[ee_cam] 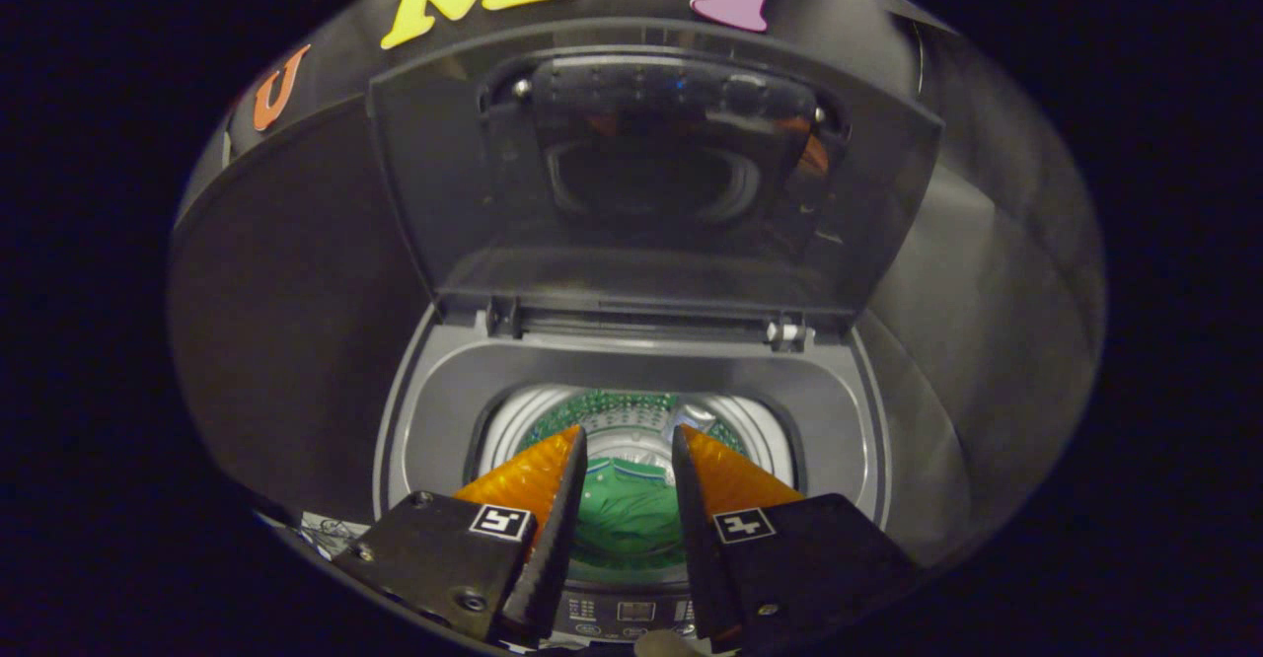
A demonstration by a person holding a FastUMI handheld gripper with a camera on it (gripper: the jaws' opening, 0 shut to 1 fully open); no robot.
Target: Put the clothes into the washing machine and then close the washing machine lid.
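— Where's the clothing now?

— Down in the drum. That green knit garment with the pale striped collar (627, 514) is lying crumpled at the bottom of the grey top-loading washing machine (878, 460), seen right between the two fingers of the hand-held gripper (630, 445). The fingers are spread apart with nothing in them, hanging above the opening.

— So the lid's what's left?

— I'd say so. The dark, smoky see-through plastic lid (444, 193) stands raised on its hinges (784, 333) at the back, leaning toward the booth's black cloth wall (286, 322).

— How would it handle?

— Stiff and light, I'd guess, a thin panel that swings freely. Smooth and glossy, so likely slippery to pinch. Better to catch its free top edge, far from the hinges, and tip it forward. It might drop fast once past upright.

— And the shirt?

— Soft, limp. It looks low enough not to catch the lid.
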